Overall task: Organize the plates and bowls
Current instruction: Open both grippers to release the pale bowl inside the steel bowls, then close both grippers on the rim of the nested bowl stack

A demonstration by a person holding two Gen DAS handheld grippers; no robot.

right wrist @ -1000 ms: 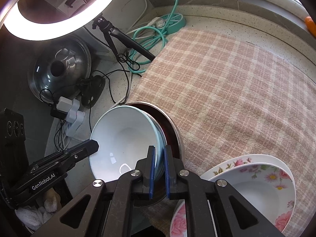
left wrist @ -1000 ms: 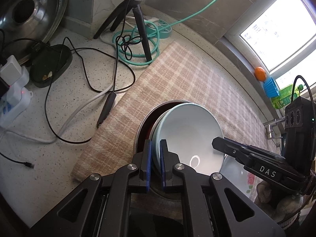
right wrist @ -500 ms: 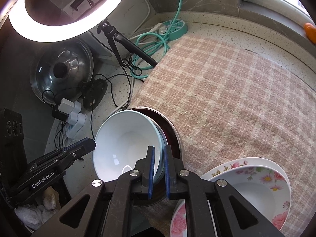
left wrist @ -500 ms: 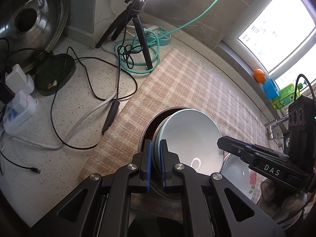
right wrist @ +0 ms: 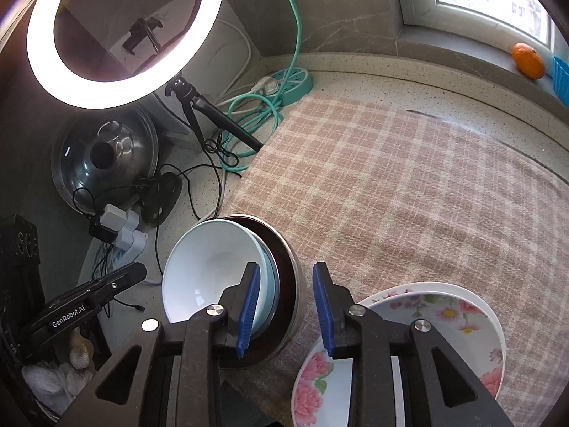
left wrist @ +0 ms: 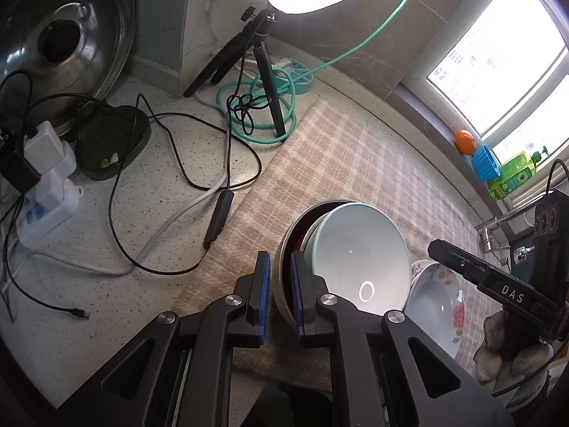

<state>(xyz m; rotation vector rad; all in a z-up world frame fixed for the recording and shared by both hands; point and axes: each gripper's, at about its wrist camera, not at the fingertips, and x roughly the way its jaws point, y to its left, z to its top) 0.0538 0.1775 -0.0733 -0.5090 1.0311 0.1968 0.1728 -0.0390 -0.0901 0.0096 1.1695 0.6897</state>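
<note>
Both grippers' jaws opened; bowls rest on plaid cloth.

- Left wrist view: sits behind the left gripper, looks steeply down along its fingers, close over the nested bowls.
- Right wrist view: same setup behind the right gripper, close, facing the bowls from the opposite side.
- Shared: bowls, checked cloth, ring light, floral plate; each view catches the other gripper.
</note>
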